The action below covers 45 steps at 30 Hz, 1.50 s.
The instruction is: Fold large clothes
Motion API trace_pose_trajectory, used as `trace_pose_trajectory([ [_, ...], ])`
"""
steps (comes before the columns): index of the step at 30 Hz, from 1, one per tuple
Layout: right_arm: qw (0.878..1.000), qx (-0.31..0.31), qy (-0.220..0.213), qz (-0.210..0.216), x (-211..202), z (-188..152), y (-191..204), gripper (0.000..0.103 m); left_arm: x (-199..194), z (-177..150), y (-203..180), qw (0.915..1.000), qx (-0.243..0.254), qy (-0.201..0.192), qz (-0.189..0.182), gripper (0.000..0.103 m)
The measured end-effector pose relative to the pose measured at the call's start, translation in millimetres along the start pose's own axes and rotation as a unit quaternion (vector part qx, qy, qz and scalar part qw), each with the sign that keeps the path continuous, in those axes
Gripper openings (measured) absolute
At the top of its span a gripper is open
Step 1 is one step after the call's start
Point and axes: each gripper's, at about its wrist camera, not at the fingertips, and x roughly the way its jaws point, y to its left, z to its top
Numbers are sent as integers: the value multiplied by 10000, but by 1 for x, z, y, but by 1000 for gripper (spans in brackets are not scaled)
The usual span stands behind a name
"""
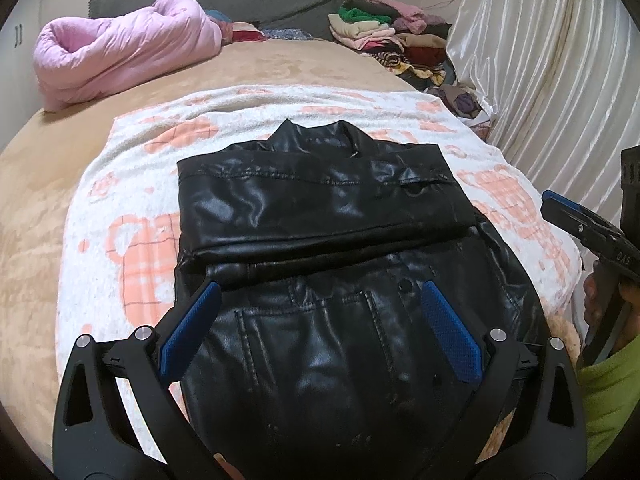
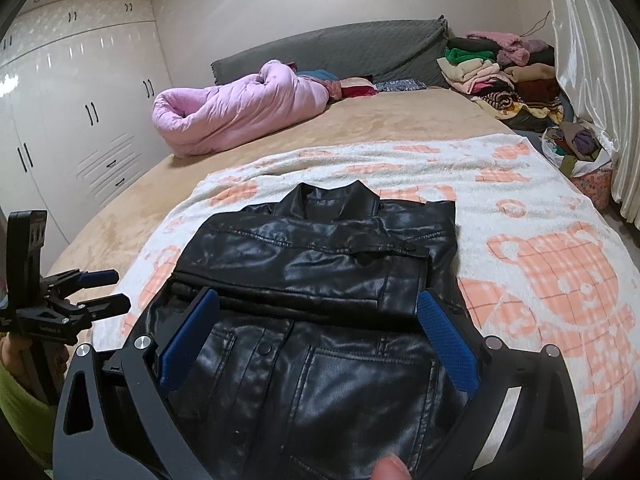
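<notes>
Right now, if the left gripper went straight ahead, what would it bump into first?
Probably the black leather jacket: the left gripper points at its folded-over sleeves, fingers open and holding nothing. Depth is hard to judge through the fisheye.

Black leather jacket [image 1: 320, 216] laid on a patterned towel [image 1: 120, 208]

Above the jacket's near hem, the left gripper [image 1: 320, 296] is held spread wide; the right gripper [image 1: 580, 224] is seen beside the jacket.

We see a bed [image 1: 60, 168] covered by a tan sheet. Across its near end lies a white towel [image 1: 132, 200] patterned with orange bears, and a black leather jacket [image 1: 320, 220] rests flat on it. Farther back lie a rolled pink quilt [image 1: 120, 52] and, by the curtain side, a pile of folded clothes [image 1: 384, 36].
</notes>
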Motion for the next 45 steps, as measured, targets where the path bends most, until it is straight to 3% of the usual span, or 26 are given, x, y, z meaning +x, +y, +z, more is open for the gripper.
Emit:
trace_pose_trajectory([
  [34,9988,-135,427,-194,-26,-53,-14,99,-7,-63,25,9974,-181,505,483,93],
  [45,9959,-206,840,-265,-30,-84,-28,99,-2,-84,38,9943,-289,776,674,93],
])
